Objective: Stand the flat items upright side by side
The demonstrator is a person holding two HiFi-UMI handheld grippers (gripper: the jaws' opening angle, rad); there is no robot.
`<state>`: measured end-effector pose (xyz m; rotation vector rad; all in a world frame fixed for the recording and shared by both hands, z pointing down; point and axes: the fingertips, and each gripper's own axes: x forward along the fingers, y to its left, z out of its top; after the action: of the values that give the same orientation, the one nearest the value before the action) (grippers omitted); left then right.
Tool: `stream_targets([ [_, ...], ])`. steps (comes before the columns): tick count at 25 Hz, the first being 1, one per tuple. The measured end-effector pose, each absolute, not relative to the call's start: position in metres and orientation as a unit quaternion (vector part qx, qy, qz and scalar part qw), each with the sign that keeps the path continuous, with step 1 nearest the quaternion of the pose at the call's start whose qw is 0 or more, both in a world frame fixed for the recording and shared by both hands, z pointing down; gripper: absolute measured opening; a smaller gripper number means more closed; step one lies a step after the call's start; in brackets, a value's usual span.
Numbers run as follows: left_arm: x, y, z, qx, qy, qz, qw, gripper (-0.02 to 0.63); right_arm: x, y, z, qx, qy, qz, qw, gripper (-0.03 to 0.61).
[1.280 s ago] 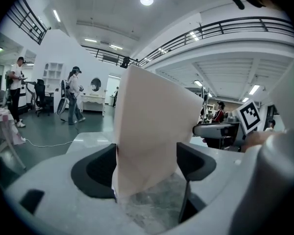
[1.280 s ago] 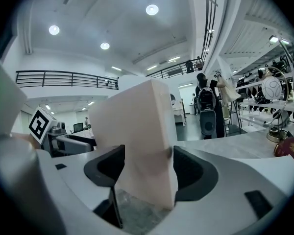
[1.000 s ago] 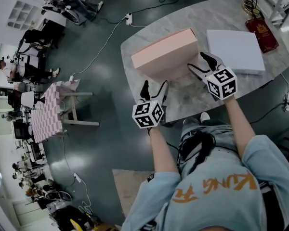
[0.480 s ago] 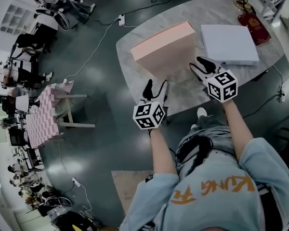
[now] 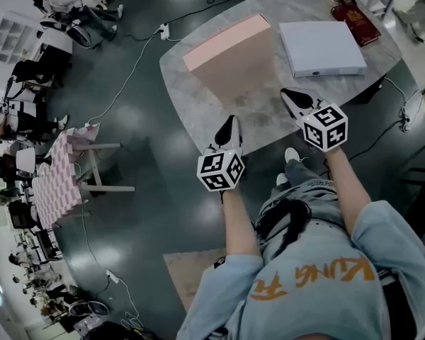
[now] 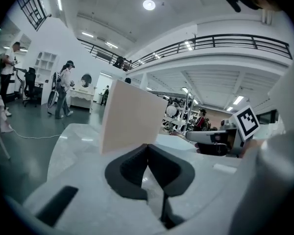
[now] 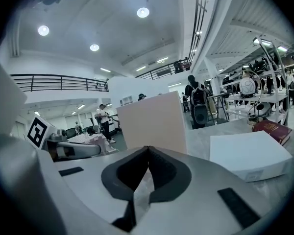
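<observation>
A flat pink box (image 5: 230,55) stands upright on its edge on the marble table (image 5: 191,112); it also rises ahead as the pink box (image 6: 130,116) in the left gripper view and the pink box (image 7: 152,124) in the right gripper view. A flat white box (image 5: 322,48) lies to its right, seen too as the white box (image 7: 247,155). My left gripper (image 5: 230,124) sits near the table's front edge, shut and empty, apart from the pink box. My right gripper (image 5: 292,98) is shut and empty below the white box. Nothing sits between the left gripper (image 6: 147,146) jaws or the right gripper (image 7: 148,148) jaws.
A red book (image 5: 354,14) lies at the table's far right, beyond the white box. Cables run over the dark floor left of the table. A pink-checked table (image 5: 53,179) and several people are far off at the left.
Both grippers have shut and drawn back from the pink box toward the table's front edge. The pink box stays standing on its own.
</observation>
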<state>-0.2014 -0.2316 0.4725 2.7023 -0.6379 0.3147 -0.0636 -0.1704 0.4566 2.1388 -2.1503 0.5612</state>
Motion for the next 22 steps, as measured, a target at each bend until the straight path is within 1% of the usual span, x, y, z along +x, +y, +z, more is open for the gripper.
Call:
stream_targets([
  [5, -0.196, -0.207, 0.475, 0.959, -0.168, 0.108, 0.201, 0.012, -0.066, -0.155, 0.456, 0.711, -0.677, 0.185, 0.044, 0.002],
  [10, -0.168, -0.195, 0.485, 0.963, -0.133, 0.136, 0.191, 0.012, -0.049, -0.141, 0.460, 0.729, -0.656, 0.189, 0.052, 0.002],
  [16, -0.117, -0.184, 0.489, 0.967, -0.088, 0.153, 0.182, 0.012, -0.004, -0.111, 0.467, 0.765, -0.610, 0.200, 0.048, 0.002],
  [22, -0.057, -0.166, 0.493, 0.969, -0.047, 0.183, 0.157, 0.012, 0.055, -0.076, 0.476, 0.804, -0.551, 0.221, 0.015, 0.002],
])
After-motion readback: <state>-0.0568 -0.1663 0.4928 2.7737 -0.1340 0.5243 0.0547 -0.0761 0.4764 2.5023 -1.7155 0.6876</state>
